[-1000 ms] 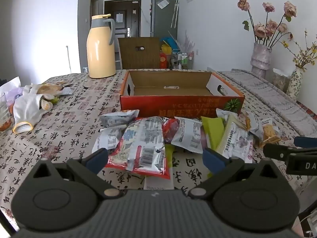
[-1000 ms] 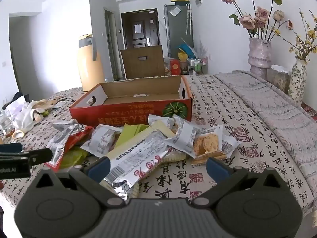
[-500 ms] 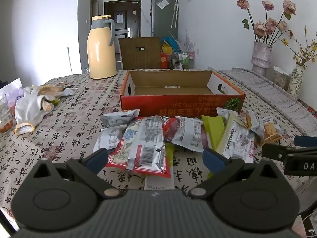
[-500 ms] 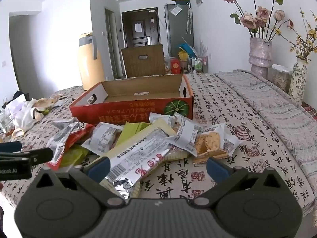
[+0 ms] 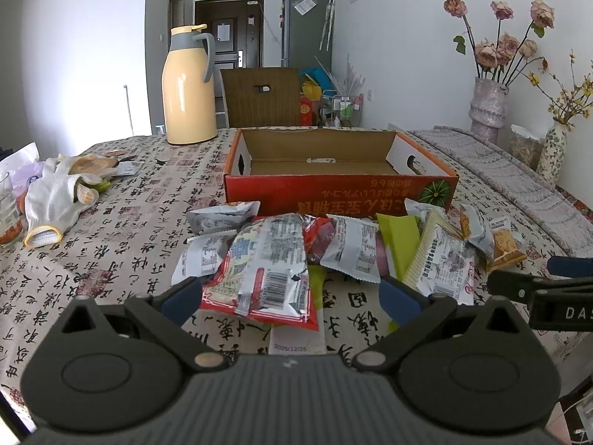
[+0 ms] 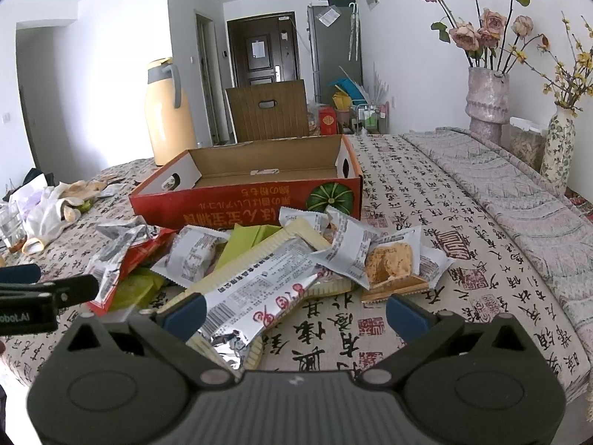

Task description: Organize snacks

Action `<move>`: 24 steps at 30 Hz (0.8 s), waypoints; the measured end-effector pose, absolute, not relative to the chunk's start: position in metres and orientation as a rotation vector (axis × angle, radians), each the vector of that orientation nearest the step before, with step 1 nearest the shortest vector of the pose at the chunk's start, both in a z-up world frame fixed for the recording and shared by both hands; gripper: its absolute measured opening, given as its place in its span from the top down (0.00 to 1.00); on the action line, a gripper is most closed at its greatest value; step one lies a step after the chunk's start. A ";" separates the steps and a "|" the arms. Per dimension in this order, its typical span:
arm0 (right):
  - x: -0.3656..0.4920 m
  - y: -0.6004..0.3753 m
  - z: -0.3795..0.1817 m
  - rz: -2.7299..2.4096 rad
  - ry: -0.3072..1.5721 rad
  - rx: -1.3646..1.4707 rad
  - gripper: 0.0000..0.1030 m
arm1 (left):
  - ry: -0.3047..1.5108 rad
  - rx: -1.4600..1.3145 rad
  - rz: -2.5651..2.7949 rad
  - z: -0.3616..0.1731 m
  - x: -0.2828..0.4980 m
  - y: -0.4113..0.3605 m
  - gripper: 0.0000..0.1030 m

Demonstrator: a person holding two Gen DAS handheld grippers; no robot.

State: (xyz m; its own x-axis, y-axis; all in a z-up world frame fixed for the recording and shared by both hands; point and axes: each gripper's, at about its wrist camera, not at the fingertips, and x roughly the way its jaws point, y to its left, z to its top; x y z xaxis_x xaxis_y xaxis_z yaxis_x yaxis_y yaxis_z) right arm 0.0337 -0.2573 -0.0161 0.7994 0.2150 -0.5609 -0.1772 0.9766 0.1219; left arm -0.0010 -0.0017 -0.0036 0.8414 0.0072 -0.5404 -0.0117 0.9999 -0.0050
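The left gripper (image 5: 291, 298) hovers low over the near table edge with its jaws spread wide and nothing between them; the red-edged snack packet (image 5: 267, 270) lies just ahead of the gap. The right gripper (image 6: 294, 313) is likewise spread wide and holds nothing, its left fingertip just beside the long silver wafer packet (image 6: 259, 289).

Beyond both lies the snack pile on the calligraphy-print tablecloth (image 5: 122, 237), heaped against the near wall of the red cardboard box (image 5: 339, 200), which stands open with only bare cardboard showing inside.

The left view alone shows a flat white packet (image 5: 296, 337) printed with a date, lying under the red-edged one near the table edge, and the white gloves (image 5: 55, 193) in full. The right view alone shows the clear-windowed cookie packet (image 6: 389, 263) plainly and the wide stretch of bare cloth to the pile's right, reaching the grey runner (image 6: 519, 200).

Each view catches the other gripper at its side. The yellow thermos (image 5: 189, 89) stands behind the box to the left, the flower vase (image 6: 485, 100) far right.
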 end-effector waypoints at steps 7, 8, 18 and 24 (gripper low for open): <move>0.034 -0.257 -0.016 0.210 0.610 0.065 0.00 | 0.574 -0.010 0.007 -0.004 -0.001 -0.002 0.00; 0.034 -0.257 -0.016 0.210 0.610 0.064 0.00 | 0.574 -0.011 0.006 -0.004 -0.001 -0.002 0.00; 0.033 -0.256 -0.017 0.210 0.610 0.065 0.00 | 0.573 -0.012 0.003 -0.005 -0.001 -0.004 0.00; 0.034 -0.256 -0.019 0.212 0.614 0.066 0.00 | 0.571 -0.011 0.004 -0.005 -0.001 -0.004 0.00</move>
State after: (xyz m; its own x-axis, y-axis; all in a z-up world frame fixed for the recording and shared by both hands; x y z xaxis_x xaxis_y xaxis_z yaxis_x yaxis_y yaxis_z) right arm 0.0337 -0.2557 -0.0187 0.7965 0.2171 -0.5643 -0.1781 0.9762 0.1241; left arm -0.0012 -0.0044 -0.0054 0.8411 0.0004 -0.5408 -0.0066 0.9999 -0.0095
